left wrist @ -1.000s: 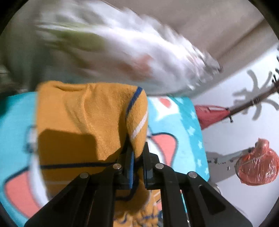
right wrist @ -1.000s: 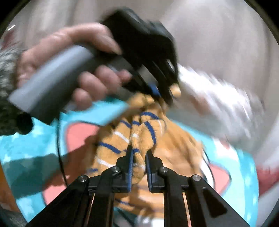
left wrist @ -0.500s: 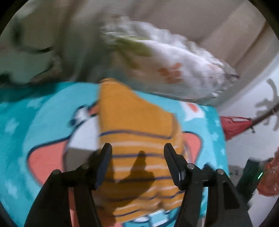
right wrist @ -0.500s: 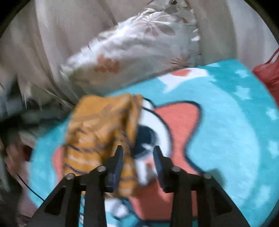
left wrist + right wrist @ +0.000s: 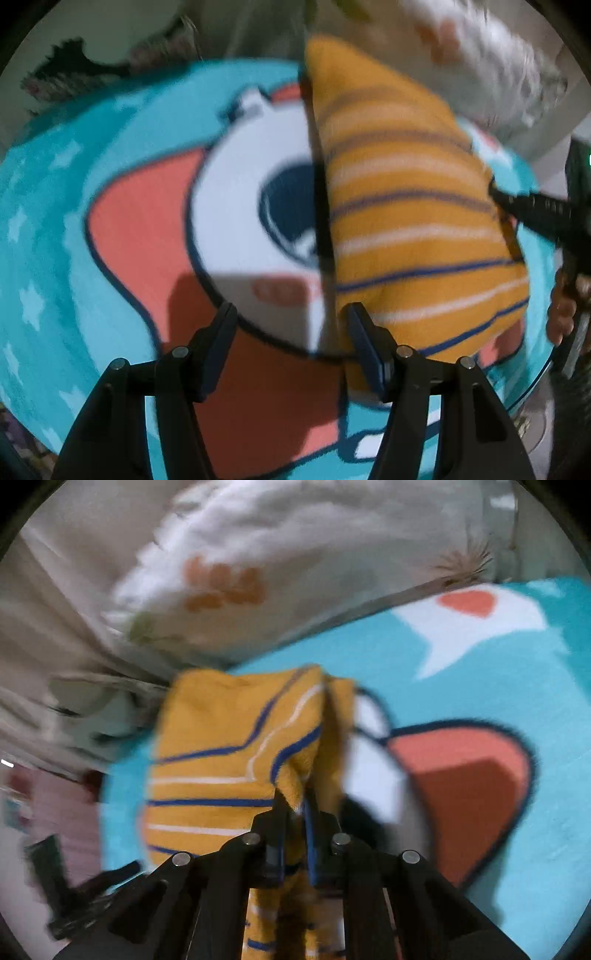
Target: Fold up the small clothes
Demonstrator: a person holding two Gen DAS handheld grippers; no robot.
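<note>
A small orange garment with blue and white stripes (image 5: 417,229) lies folded on a turquoise cartoon-print mat (image 5: 74,206). My left gripper (image 5: 291,317) is open and empty, just in front of the garment's near left edge. The right gripper's fingers (image 5: 532,206) reach in at the garment's right side in that view. In the right wrist view my right gripper (image 5: 293,801) is shut on a raised fold of the orange garment (image 5: 207,746), which spreads to the left of it on the mat (image 5: 480,686).
A white floral pillow (image 5: 295,554) lies behind the mat against beige fabric. It also shows blurred in the left wrist view (image 5: 480,62). The mat's edge drops off at the right in the left wrist view and at the left in the right wrist view.
My left gripper let go of the garment, opened and drew back to the left. My right gripper opened half a second ago and has since shut on a fold of the garment.
</note>
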